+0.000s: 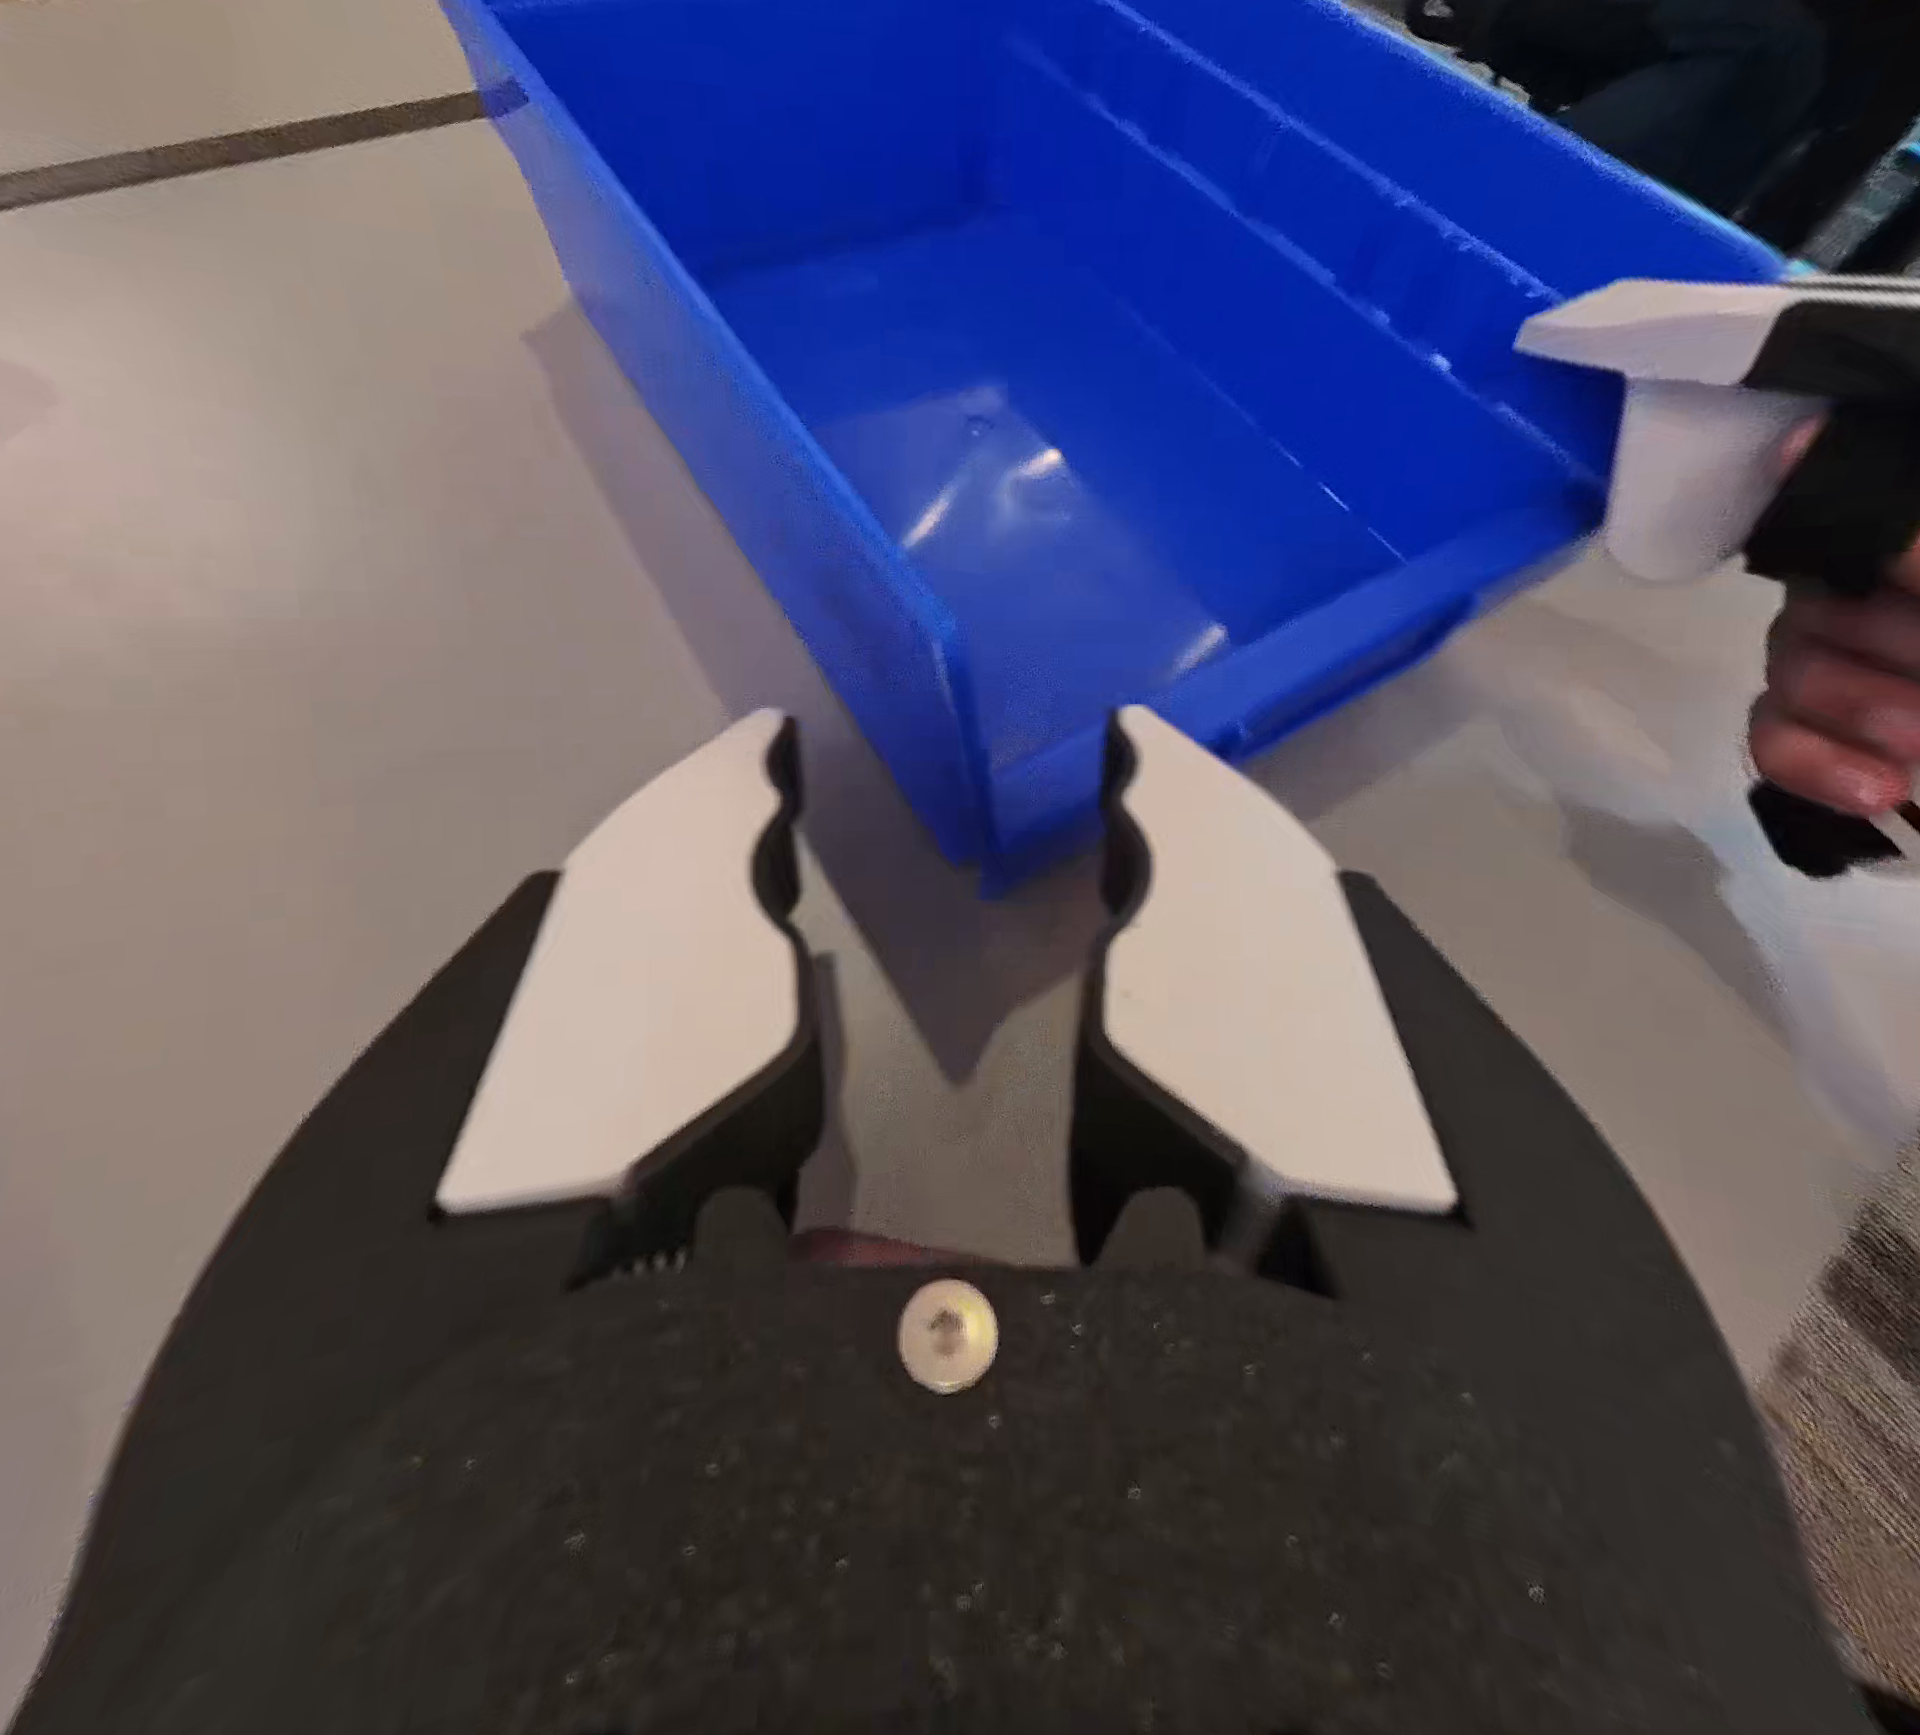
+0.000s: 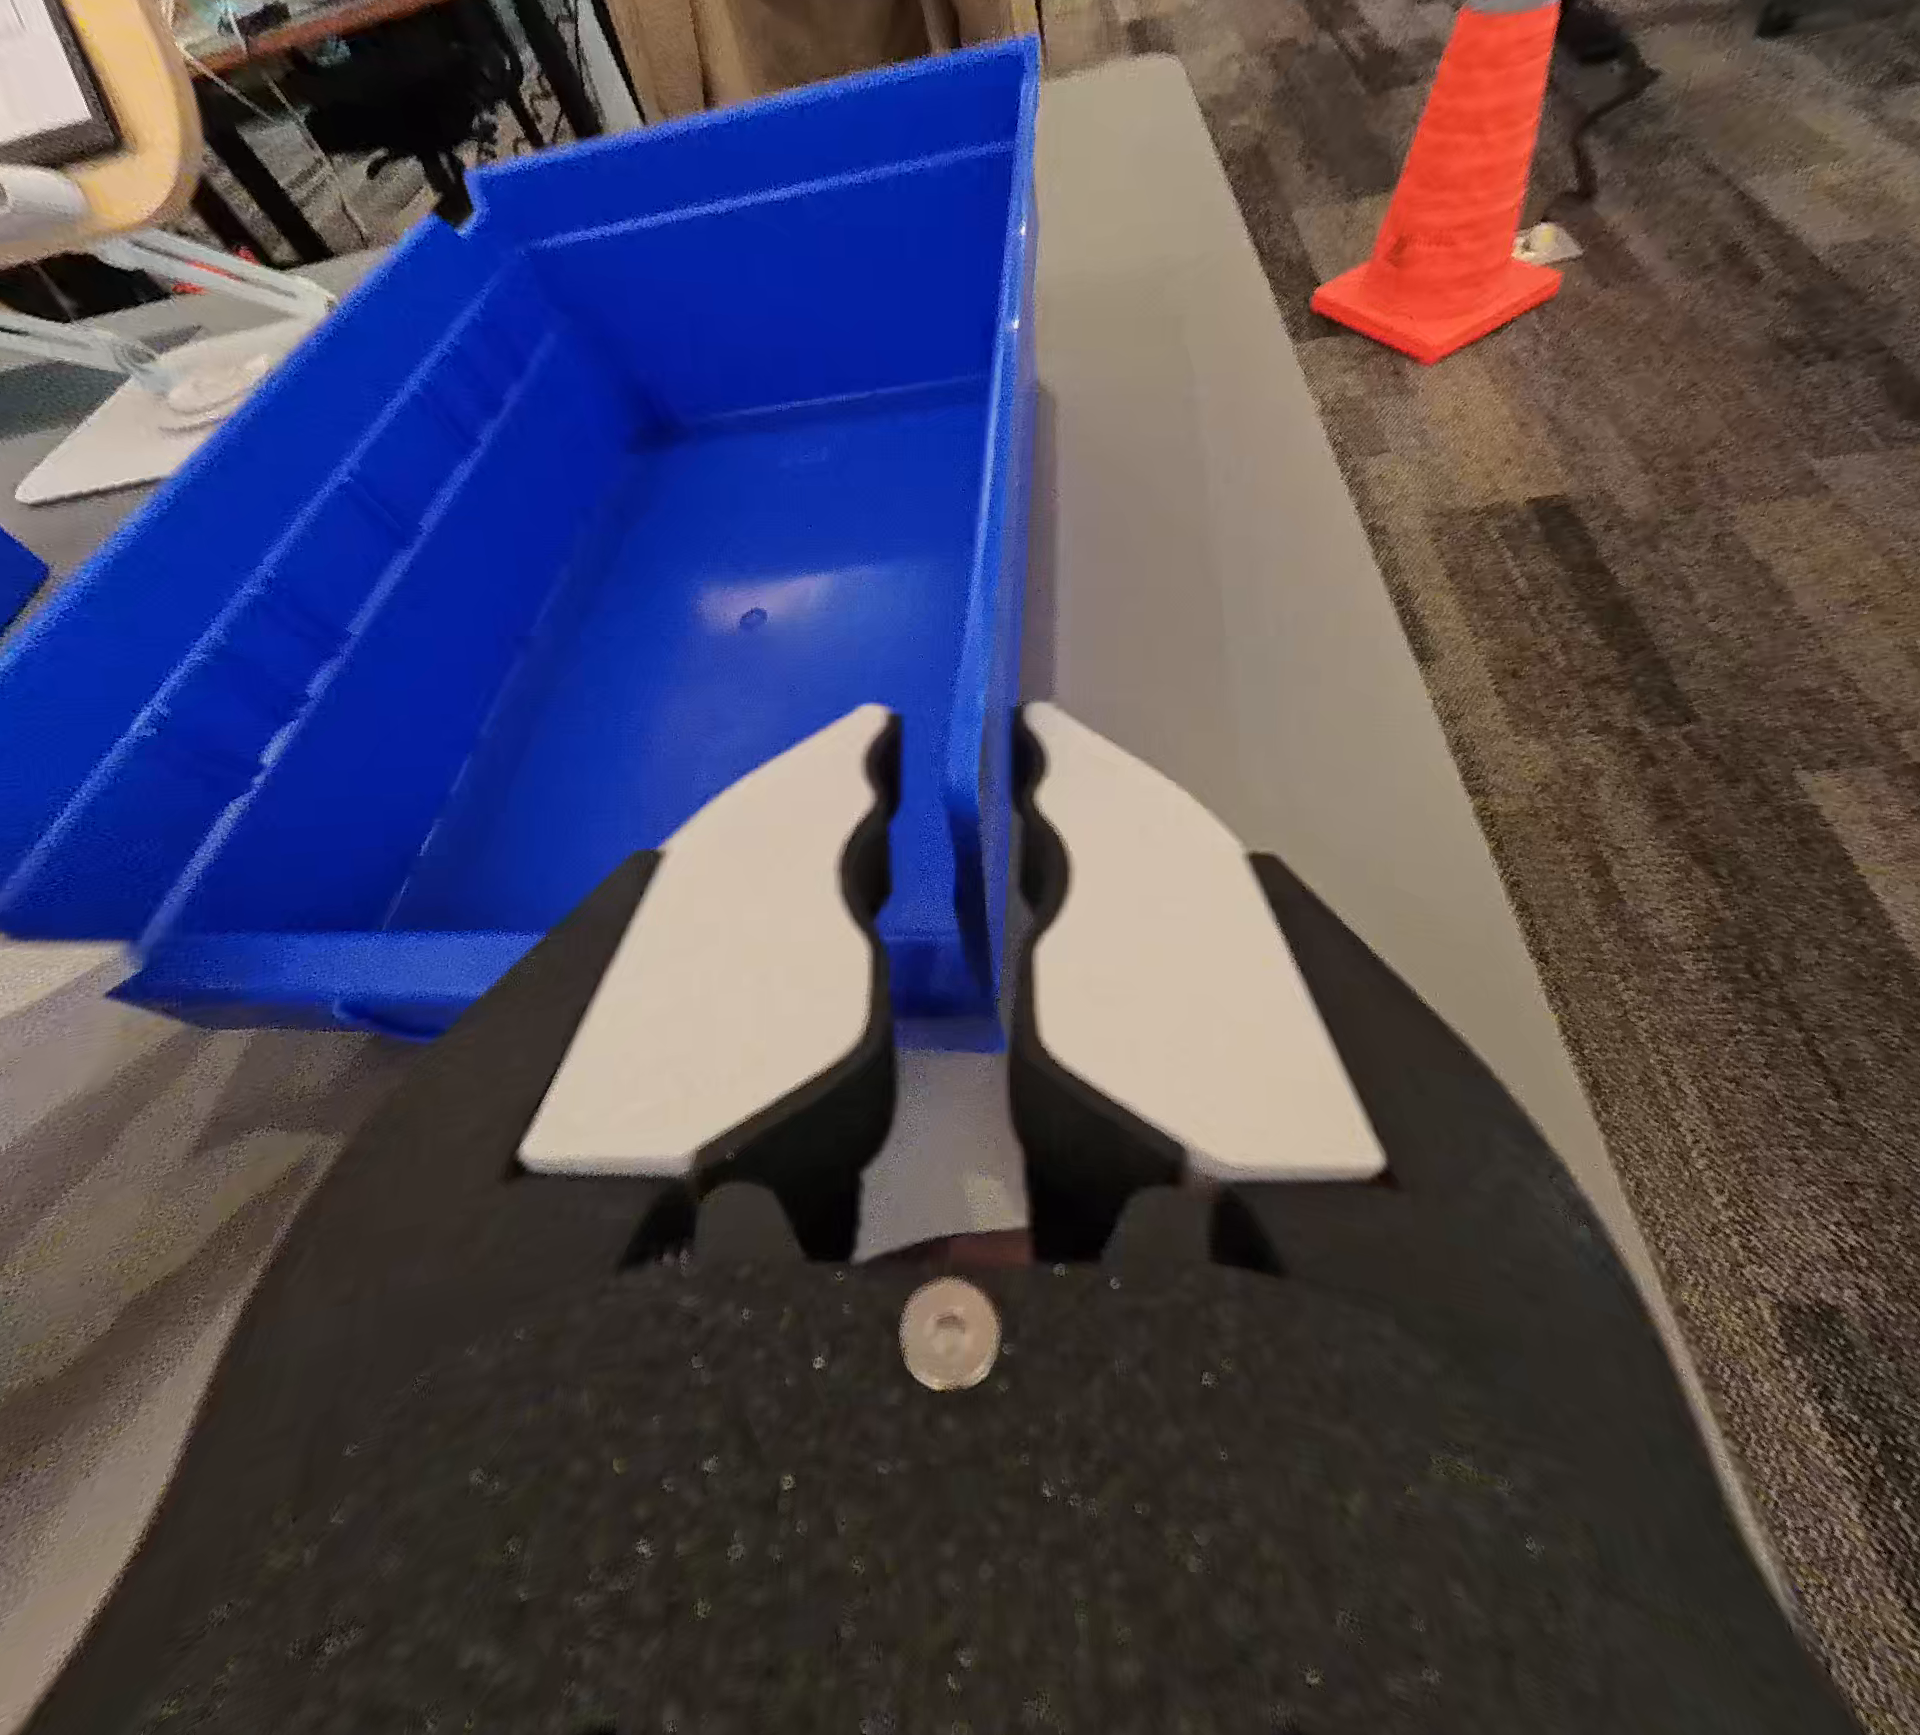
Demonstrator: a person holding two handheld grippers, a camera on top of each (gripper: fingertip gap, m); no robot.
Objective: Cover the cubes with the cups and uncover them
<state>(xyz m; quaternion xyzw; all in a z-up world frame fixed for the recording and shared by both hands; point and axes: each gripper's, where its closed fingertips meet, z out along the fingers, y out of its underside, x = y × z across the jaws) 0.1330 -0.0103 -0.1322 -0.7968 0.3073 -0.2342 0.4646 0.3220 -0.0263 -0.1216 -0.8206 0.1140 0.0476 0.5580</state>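
A: Position of the left gripper (image 1: 951, 729)?

B: It is held above the grey table (image 1: 260, 542), just short of the blue bin's (image 1: 935, 158) near corner. Jaws moderately apart, holding nothing.

A: And the right gripper (image 2: 956, 719)?

B: It points along the bin's (image 2: 727, 314) right wall, jaws narrowly apart around the wall's near end; contact cannot be confirmed. From the left wrist view it (image 1: 1621, 397) enters beside the bin's right wall, held by a hand (image 1: 1839, 709).

A: Cups, cubes?

B: Neither is visible; the bin shows only bare floor.
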